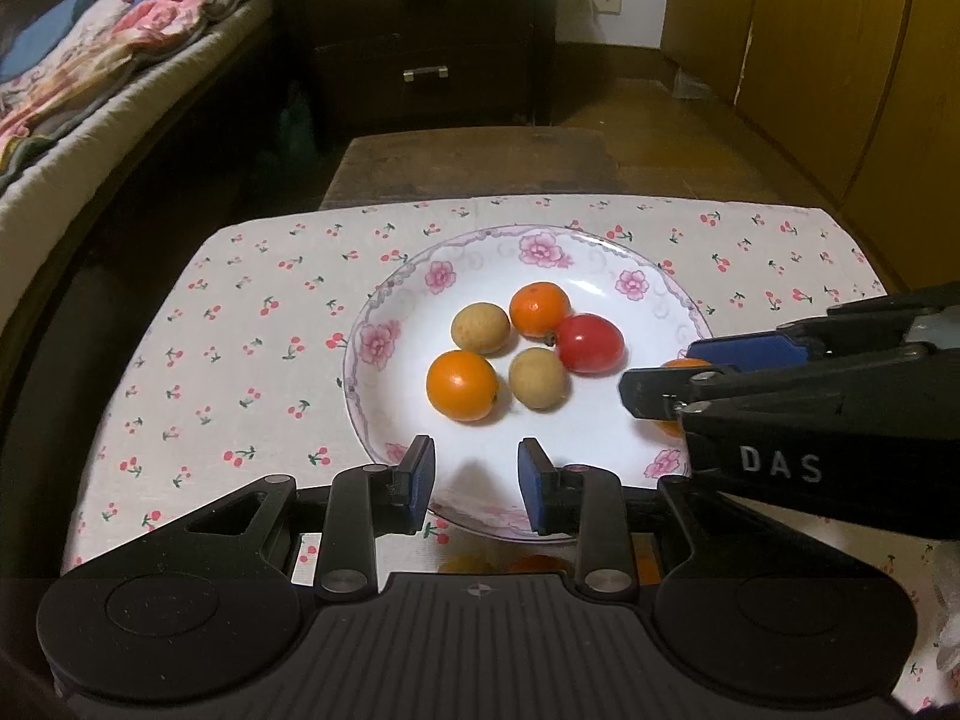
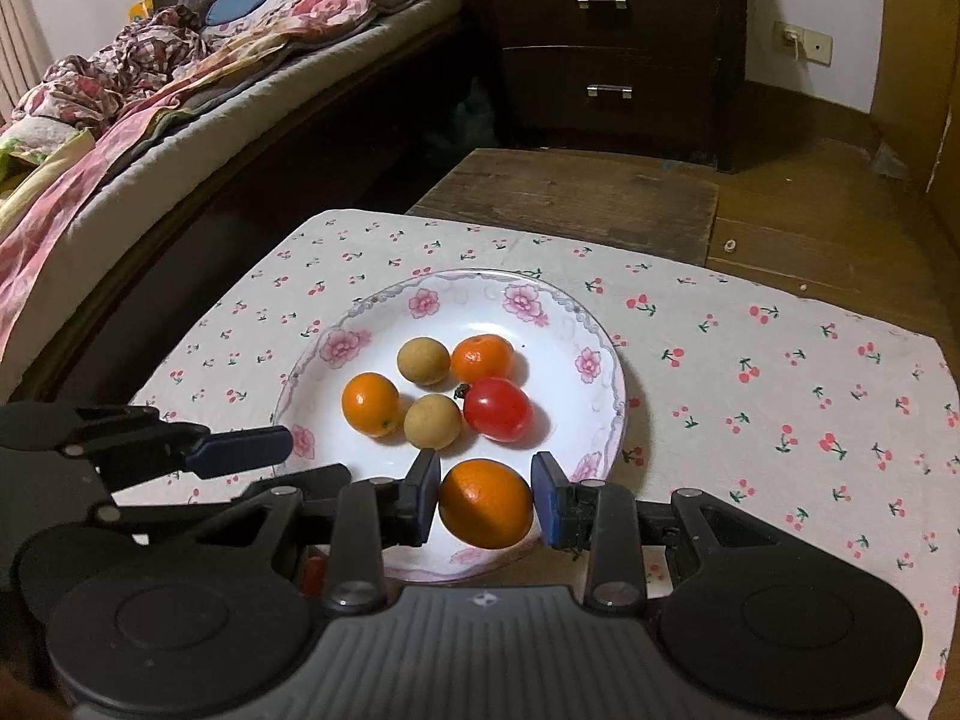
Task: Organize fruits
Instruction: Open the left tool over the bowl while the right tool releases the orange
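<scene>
A white flowered plate point(image 1: 384, 300) point(image 2: 606, 360) sits on the cherry-print cloth. It holds two small oranges point(image 1: 462, 385) point(image 1: 540, 309), two tan round fruits point(image 1: 480, 330) point(image 1: 537, 377) and a red tomato point(image 1: 591, 343). My right gripper point(image 2: 486, 501) is shut on a third orange point(image 2: 486, 504) over the plate's near rim. It enters the left wrist view from the right point(image 1: 690, 372), mostly hiding that orange. My left gripper point(image 1: 477, 477) stands open over the plate's near edge with nothing between its blue pads, and shows at the left of the right wrist view point(image 2: 270, 468).
The cloth point(image 2: 780, 396) covers a wooden table point(image 2: 570, 192). A bed with rumpled bedding point(image 2: 150, 90) runs along the left. A dark two-drawer nightstand point(image 2: 606, 60) stands behind, and yellow-brown cabinet doors point(image 1: 840, 30) at the right.
</scene>
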Available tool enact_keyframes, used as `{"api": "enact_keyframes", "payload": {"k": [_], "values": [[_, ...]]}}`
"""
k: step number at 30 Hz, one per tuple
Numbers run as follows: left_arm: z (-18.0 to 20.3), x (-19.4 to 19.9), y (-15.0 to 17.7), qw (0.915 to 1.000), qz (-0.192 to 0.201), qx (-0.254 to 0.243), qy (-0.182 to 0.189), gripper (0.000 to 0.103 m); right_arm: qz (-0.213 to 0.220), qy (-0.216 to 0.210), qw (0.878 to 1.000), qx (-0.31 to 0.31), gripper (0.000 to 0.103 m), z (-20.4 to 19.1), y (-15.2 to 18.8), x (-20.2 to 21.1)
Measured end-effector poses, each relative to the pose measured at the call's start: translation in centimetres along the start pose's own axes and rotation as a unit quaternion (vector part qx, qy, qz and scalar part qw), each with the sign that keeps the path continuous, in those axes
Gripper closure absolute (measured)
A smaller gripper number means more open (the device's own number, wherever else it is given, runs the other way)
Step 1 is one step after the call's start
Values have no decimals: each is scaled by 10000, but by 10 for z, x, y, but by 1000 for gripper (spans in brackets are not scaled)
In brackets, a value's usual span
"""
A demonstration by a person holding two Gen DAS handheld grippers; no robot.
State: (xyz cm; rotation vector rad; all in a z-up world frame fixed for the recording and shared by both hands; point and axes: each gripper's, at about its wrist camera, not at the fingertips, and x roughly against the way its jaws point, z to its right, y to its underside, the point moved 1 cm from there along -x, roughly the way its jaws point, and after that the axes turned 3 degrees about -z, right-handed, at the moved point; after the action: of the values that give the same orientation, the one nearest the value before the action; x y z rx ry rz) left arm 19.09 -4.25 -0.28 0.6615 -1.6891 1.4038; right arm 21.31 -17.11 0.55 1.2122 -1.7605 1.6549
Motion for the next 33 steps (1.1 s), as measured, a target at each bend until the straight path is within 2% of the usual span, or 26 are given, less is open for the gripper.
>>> {"api": "enact_keyframes", "payload": {"k": [11,33], "values": [[1,1,0,10000,6,4,29,62,94,-81,9999,-43,69,-3,-2,1],[1,14,7,10000,49,5,40,62,90,152,9998,50,69,-9,9,21]]}}
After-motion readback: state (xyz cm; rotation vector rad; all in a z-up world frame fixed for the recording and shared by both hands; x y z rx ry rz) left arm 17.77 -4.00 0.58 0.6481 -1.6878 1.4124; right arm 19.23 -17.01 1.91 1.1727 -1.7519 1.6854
